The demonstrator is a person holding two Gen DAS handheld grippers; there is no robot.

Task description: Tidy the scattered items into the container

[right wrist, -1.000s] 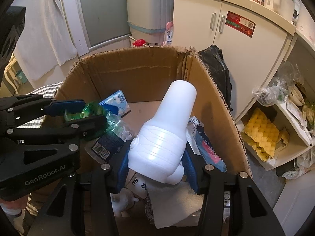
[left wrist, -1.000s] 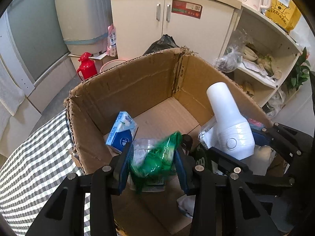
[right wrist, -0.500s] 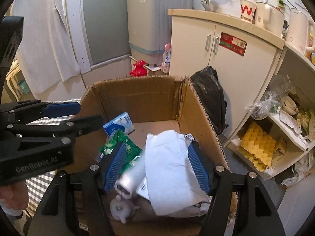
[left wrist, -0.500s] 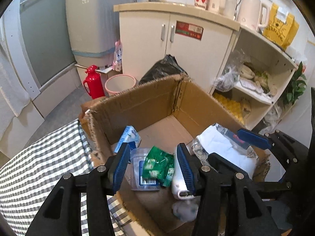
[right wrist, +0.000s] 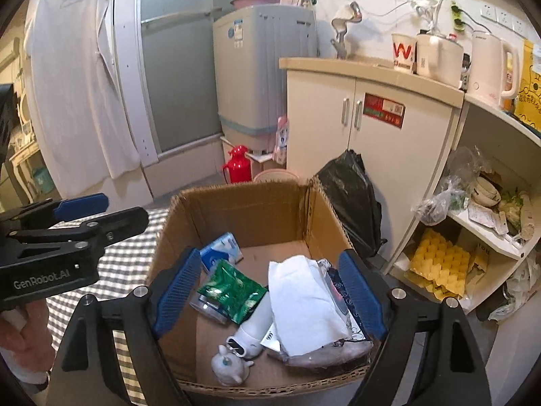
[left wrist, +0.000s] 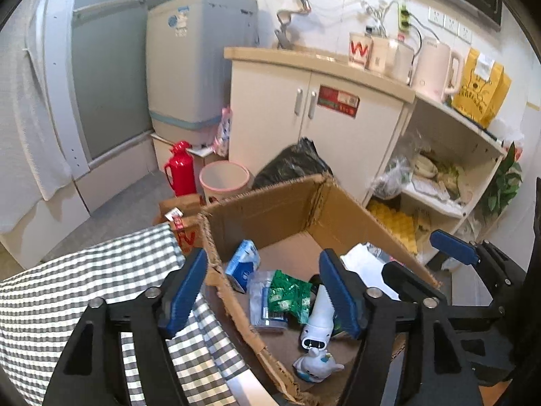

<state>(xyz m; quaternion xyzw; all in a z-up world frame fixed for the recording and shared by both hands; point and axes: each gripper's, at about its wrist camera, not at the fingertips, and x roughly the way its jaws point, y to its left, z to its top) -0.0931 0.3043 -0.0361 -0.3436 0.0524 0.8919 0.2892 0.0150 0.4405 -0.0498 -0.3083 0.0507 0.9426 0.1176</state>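
An open cardboard box (left wrist: pixel 277 209) (right wrist: pixel 243 206) stands at the edge of the checked tablecloth (left wrist: pixel 67 291). Inside lie a green packet (left wrist: pixel 287 296) (right wrist: pixel 233 289), a white bottle (left wrist: pixel 319 321) (right wrist: pixel 253 328), a blue-and-white tissue pack (left wrist: pixel 241 264) (right wrist: pixel 221 252), a white paper towel (right wrist: pixel 304 301) and a small white figurine (left wrist: pixel 314 367) (right wrist: pixel 226 368). My left gripper (left wrist: pixel 263 291) is open and empty above the box's left wall. My right gripper (right wrist: pixel 270 291) is open and empty above the box, and shows at the right in the left wrist view (left wrist: pixel 453 247).
Behind the box are a black bin bag (left wrist: pixel 290 165), a pink bin (left wrist: pixel 223 182), a red flask (left wrist: pixel 181 169), a white cabinet (left wrist: pixel 318 108) and open shelves (left wrist: pixel 439 182). A washing machine (left wrist: pixel 199 77) stands at the back.
The left gripper let go of the green packet and the right let go of the white bottle; both items now lie in the box. Both grippers opened and rose back from the box.
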